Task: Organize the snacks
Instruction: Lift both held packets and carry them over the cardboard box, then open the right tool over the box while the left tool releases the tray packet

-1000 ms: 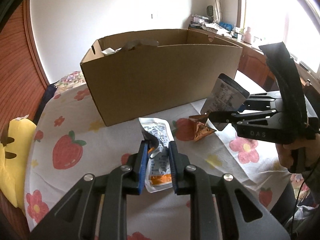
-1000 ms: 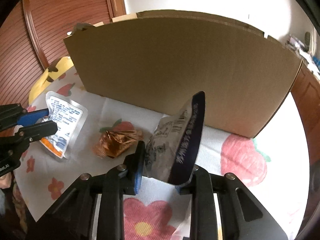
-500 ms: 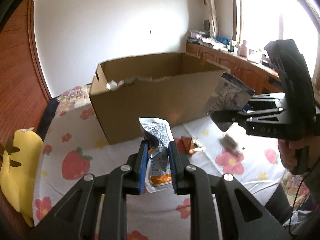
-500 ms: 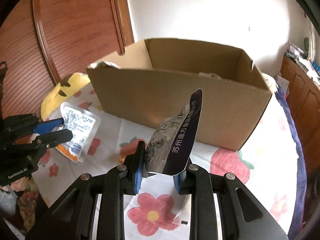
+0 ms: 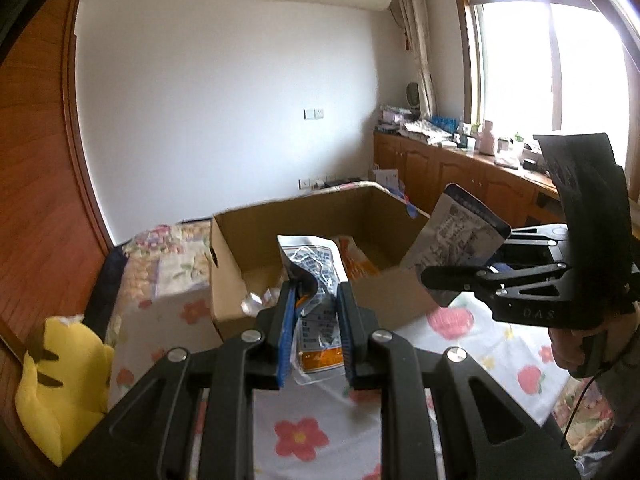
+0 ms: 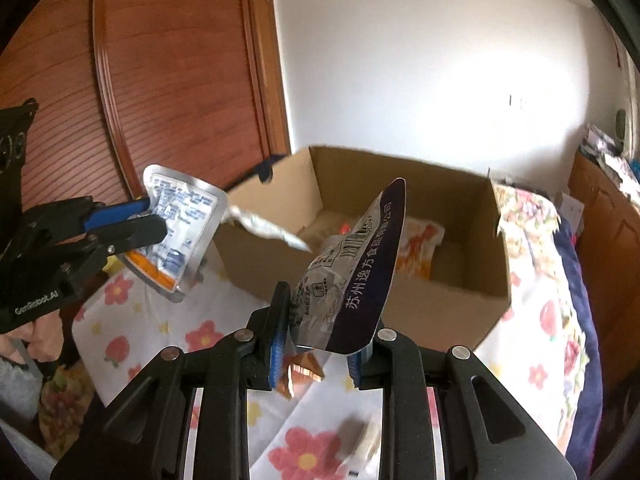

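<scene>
both packets (image 5: 318,280) (image 6: 352,276) sit clamped in raised claws (image 5: 316,320) (image 6: 320,344).

Cardboard box (image 5: 392,300) showing plain brown. Left pouch (image 5: 320,304): silver w/ blue print, orange band at bottom. Right pouch (image 6: 356,280): silver-grey w/ dark purple edge, white lettering. Cloth (image 5: 472,344) on surface: white w/ red strawberries, pink flowers. Plush toy (image 5: 60,380) yellow, black marks. Tongs (image 5: 316,332) black, blue pads. Wrapper (image 6: 300,372) prob. copper-orange, blurred.
</scene>
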`<action>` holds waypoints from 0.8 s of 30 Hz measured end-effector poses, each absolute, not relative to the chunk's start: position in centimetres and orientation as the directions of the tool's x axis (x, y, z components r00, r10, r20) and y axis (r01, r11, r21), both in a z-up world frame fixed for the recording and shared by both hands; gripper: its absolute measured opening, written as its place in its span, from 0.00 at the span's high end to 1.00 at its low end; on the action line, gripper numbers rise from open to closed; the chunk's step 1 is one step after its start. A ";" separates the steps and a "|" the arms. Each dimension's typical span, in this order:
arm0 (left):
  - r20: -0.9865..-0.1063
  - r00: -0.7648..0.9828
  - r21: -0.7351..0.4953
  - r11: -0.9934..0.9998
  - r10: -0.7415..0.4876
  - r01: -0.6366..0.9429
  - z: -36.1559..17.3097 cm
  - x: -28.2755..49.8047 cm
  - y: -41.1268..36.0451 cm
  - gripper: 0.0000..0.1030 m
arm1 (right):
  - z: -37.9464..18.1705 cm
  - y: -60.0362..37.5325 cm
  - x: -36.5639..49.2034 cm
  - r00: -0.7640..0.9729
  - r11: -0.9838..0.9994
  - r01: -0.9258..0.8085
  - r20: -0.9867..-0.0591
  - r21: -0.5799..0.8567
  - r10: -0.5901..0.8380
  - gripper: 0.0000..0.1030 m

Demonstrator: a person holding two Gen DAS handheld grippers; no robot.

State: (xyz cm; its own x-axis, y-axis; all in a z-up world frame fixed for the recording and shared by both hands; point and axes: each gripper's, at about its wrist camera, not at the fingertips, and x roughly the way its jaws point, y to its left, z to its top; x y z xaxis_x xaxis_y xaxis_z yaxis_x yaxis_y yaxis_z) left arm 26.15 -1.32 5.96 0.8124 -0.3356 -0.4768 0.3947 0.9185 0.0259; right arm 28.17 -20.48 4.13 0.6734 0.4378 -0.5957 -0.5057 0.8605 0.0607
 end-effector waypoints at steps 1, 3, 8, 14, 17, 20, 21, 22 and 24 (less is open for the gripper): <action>-0.473 0.815 0.025 0.919 -0.335 0.393 6.2 26.6 -1.2 0.82 | 4.4 -20.4 28.5 0.676 0.859 -0.509 -0.590 0.059 0.441 0.78; -0.467 0.818 0.019 0.921 -0.336 0.390 6.5 27.7 -0.9 0.82 | 4.6 -20.3 29.2 0.679 0.855 -0.515 -0.582 0.057 0.447 0.78; -0.458 0.825 0.011 0.926 -0.330 0.377 6.6 30.2 -0.7 0.82 | 4.6 -20.0 31.1 0.680 0.851 -0.522 -0.574 0.058 0.457 0.78; -0.462 0.823 0.006 0.927 -0.330 0.375 6.2 32.9 -0.8 0.82 | 4.1 -19.5 33.3 0.681 0.849 -0.525 -0.570 0.059 0.460 0.78; -0.468 0.820 0.001 0.928 -0.329 0.373 5.5 34.4 -0.9 0.82 | 3.8 -19.5 34.4 0.681 0.853 -0.518 -0.571 0.067 0.459 0.78; -0.476 0.817 -0.003 0.929 -0.327 0.370 4.8 35.6 -0.9 0.82 | 3.1 -19.7 35.4 0.679 0.860 -0.506 -0.581 0.073 0.449 0.78; -0.481 0.814 -0.005 0.929 -0.326 0.369 4.5 36.0 -0.9 0.82 | 2.8 -19.7 35.7 0.679 0.862 -0.501 -0.585 0.073 0.444 0.78; -0.485 0.813 -0.007 0.930 -0.324 0.366 4.2 36.3 -0.9 0.82 | 2.5 -19.7 36.0 0.678 0.865 -0.496 -0.590 0.074 0.439 0.78; -0.492 0.809 -0.013 0.932 -0.321 0.362 3.6 36.9 -0.7 0.82 | 2.0 -19.8 36.5 0.674 0.870 -0.487 -0.598 0.082 0.434 0.78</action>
State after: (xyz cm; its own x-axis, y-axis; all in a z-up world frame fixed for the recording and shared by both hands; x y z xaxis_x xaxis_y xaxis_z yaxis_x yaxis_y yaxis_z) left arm 36.93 -0.69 3.58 0.8094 -0.3208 -0.4920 0.3617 0.9322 -0.0126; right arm 36.49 -19.83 2.02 0.6739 0.4338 -0.5980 -0.4871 0.8695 0.0819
